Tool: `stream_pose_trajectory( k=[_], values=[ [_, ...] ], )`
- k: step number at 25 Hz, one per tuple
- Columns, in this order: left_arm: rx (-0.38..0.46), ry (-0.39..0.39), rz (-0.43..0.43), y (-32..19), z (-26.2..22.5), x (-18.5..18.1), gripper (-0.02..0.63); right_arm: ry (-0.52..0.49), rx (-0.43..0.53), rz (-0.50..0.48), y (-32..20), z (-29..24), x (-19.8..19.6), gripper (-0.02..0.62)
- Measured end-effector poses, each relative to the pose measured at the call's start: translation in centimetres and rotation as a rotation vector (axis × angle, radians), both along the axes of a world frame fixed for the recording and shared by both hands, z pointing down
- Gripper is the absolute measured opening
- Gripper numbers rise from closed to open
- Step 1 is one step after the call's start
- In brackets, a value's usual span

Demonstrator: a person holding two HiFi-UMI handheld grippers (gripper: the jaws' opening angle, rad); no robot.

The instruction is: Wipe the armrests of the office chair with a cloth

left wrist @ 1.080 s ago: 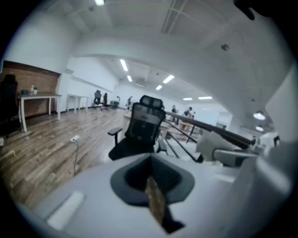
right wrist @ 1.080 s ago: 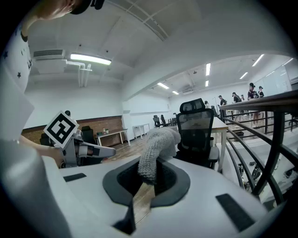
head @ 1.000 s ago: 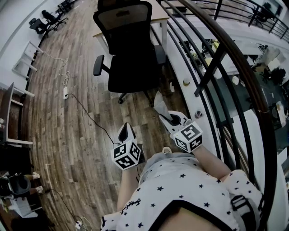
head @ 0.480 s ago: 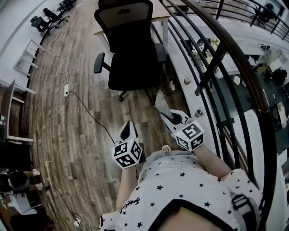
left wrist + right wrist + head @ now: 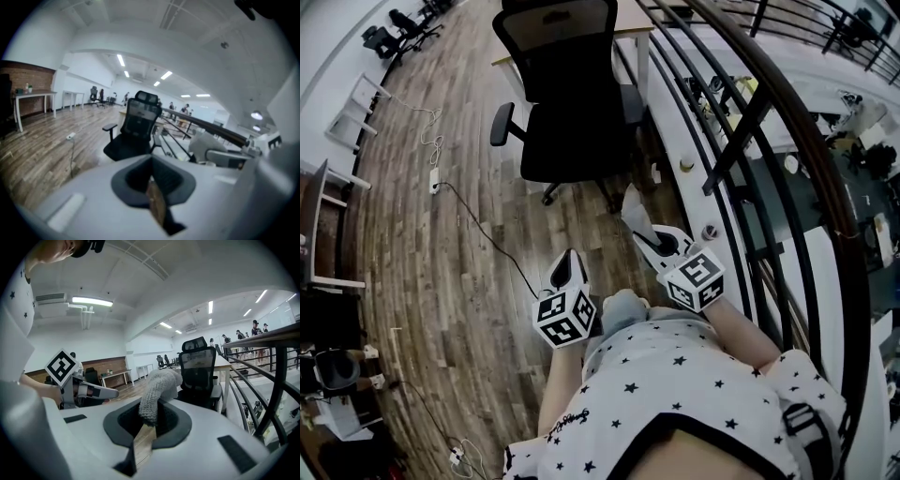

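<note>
The black office chair point(image 5: 567, 94) stands ahead on the wooden floor, its left armrest point(image 5: 501, 124) and right armrest point(image 5: 631, 101) both bare. My right gripper point(image 5: 639, 232) is shut on a grey knitted cloth point(image 5: 630, 204), which sticks out of its jaws point(image 5: 157, 390) and points toward the chair point(image 5: 199, 373). My left gripper point(image 5: 566, 257) is held beside it, shut with nothing between its jaws. In the left gripper view the chair point(image 5: 136, 131) lies straight ahead and the cloth point(image 5: 206, 145) shows at the right. Both grippers are well short of the chair.
A dark metal railing point(image 5: 750, 112) runs close along my right side. A light desk point(image 5: 630, 36) stands behind the chair. A power strip point(image 5: 434, 178) and its cable lie on the floor to the left. More tables point(image 5: 319, 225) and chairs point(image 5: 389, 33) stand at the far left.
The chair has shifted slightly up and left in the head view. A knee has come into view between the grippers. Both grippers hold as before.
</note>
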State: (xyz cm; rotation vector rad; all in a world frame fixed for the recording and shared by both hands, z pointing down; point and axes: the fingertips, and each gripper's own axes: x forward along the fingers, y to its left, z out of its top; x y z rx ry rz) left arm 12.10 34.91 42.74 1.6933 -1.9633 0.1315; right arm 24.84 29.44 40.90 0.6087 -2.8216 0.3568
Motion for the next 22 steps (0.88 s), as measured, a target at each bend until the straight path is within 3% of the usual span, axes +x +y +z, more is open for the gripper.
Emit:
stream_pose_trajectory(
  k=[14, 22],
  values=[
    [-0.001, -0.002, 0.019, -4.9, 0.2, -1.3, 0.003, 0.009, 0.026, -0.037, -3.4, -0.1, -2.1, 0.031],
    [0.003, 0.014, 0.029, -10.2, 0.4, -3.6, 0.003, 0.001, 0.047, 0.023, -8.9, -0.4, -3.9, 0.031]
  ],
)
